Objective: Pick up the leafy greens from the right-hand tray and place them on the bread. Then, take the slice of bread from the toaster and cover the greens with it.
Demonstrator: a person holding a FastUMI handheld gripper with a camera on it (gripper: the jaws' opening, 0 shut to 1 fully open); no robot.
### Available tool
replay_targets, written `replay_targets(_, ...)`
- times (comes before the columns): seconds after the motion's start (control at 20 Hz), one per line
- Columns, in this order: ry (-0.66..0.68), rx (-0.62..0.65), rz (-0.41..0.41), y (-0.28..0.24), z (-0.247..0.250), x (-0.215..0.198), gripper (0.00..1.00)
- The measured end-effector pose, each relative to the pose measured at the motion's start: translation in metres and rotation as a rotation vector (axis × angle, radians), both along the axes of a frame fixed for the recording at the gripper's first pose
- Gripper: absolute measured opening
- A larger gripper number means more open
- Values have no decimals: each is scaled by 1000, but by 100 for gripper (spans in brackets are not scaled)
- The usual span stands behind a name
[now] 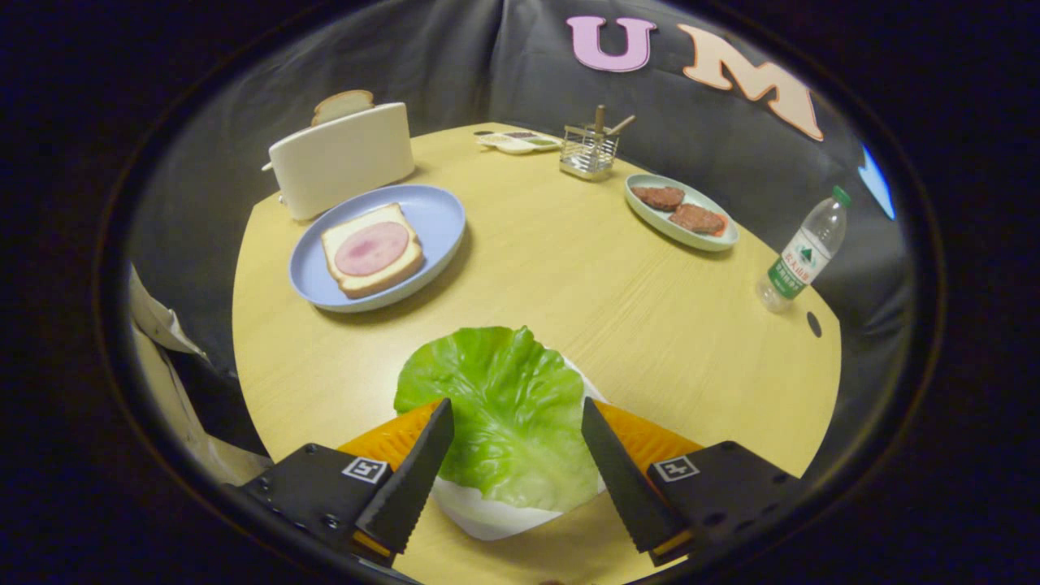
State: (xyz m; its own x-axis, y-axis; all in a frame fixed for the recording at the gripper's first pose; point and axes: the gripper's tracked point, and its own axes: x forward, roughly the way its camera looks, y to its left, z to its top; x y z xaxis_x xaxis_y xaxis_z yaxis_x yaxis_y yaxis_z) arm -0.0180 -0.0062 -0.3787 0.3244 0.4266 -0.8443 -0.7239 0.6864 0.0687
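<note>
A green lettuce leaf [504,406] lies on a small white tray [487,516] at the near edge of the round wooden table [617,317]. My gripper [517,404] is open, its two fingers standing either side of the leaf without pressing it. Beyond the fingers to the left, a blue plate [443,211] holds a slice of bread topped with a round of ham [372,249]. Behind that plate stands a white toaster [341,158] with a bread slice [343,104] sticking up out of its slot.
A pale green plate with two meat patties [681,213] sits at the far right. A plastic water bottle [804,252] stands near the right table edge. A wire holder [588,150] and a small sauce tray [517,141] are at the back.
</note>
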Motion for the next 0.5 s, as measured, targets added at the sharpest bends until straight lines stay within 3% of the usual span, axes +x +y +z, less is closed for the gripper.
replay_targets(0.3, 75, 14, -41, -1, -15, -7, 100)
replay_targets(0.5, 87, 10, -79, -4, -15, -5, 65)
